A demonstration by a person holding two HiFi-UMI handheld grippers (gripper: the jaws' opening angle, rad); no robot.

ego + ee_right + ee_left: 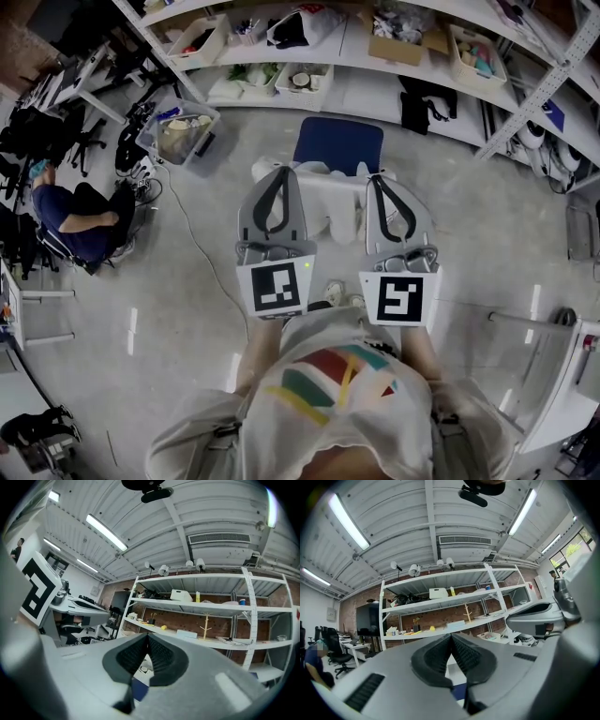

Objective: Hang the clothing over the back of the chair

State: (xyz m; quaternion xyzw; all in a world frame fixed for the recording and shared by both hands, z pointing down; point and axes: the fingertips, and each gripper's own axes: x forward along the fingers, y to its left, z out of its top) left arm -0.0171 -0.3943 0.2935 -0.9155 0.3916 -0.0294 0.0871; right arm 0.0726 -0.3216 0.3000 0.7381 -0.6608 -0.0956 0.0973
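A chair with a blue back (338,143) stands on the floor ahead of me. White clothing (328,202) lies heaped on its seat, partly hidden behind both grippers. My left gripper (279,171) is held over the left side of the heap, and my right gripper (375,178) over the right side. In the left gripper view the left gripper (451,635) points up toward the shelves, its dark pads pressed together with nothing between them. The right gripper (147,635) looks the same in its own view, tips meeting. A strip of white and blue shows below each pair of jaws.
White shelving (375,66) with bins and boxes runs behind the chair. A clear plastic crate (178,131) sits on the floor at the left, with a cable trailing from it. A person (70,211) sits at the far left. A metal frame (562,366) stands at the right.
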